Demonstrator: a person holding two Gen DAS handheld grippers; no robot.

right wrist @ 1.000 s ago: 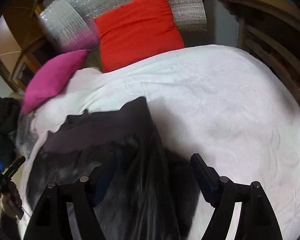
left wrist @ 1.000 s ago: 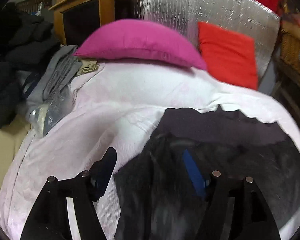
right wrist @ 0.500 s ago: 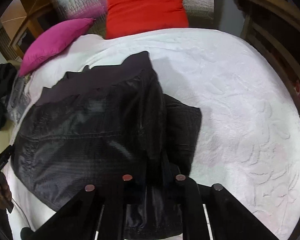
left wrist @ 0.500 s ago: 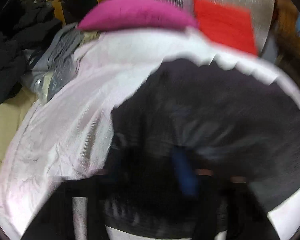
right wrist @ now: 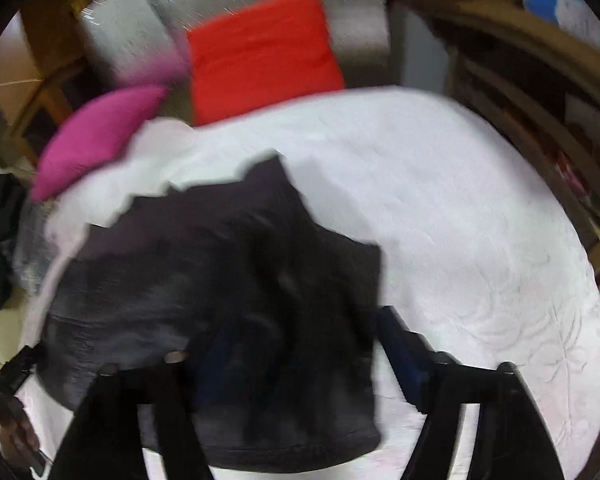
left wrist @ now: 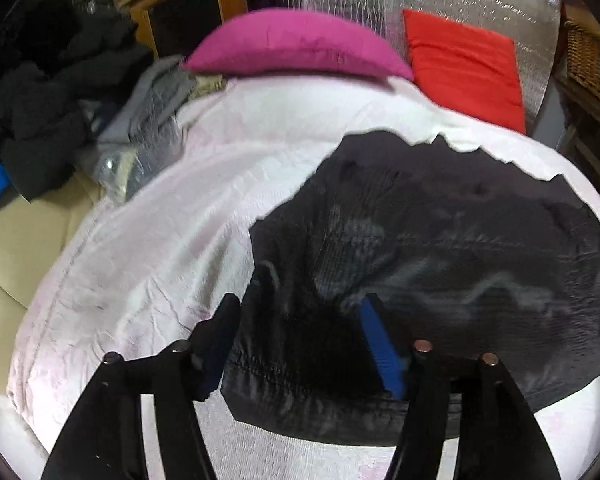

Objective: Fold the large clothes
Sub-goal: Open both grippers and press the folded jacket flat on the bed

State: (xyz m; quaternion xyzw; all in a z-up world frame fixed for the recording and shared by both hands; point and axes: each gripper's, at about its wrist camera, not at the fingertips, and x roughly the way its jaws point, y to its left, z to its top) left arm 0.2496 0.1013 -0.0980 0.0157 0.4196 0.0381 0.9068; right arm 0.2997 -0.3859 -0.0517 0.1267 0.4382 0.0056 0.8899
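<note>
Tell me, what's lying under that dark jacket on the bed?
The dark jacket lies on a white bedspread, which shows all around it. Whether anything else sits beneath the jacket cannot be seen, since the fabric covers that patch completely.

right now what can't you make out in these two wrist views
- Black garment: its near hem is covered by the left tongs in the left wrist view; in the right wrist view motion blur smears its folds, so its type stays unclear.
- Right tongs: jaws opening, pads blurred over the cloth.
- Pile of dark clothes: cut off by the left edge of the left wrist view.
- Pink pillow: blurred in the right wrist view.
</note>
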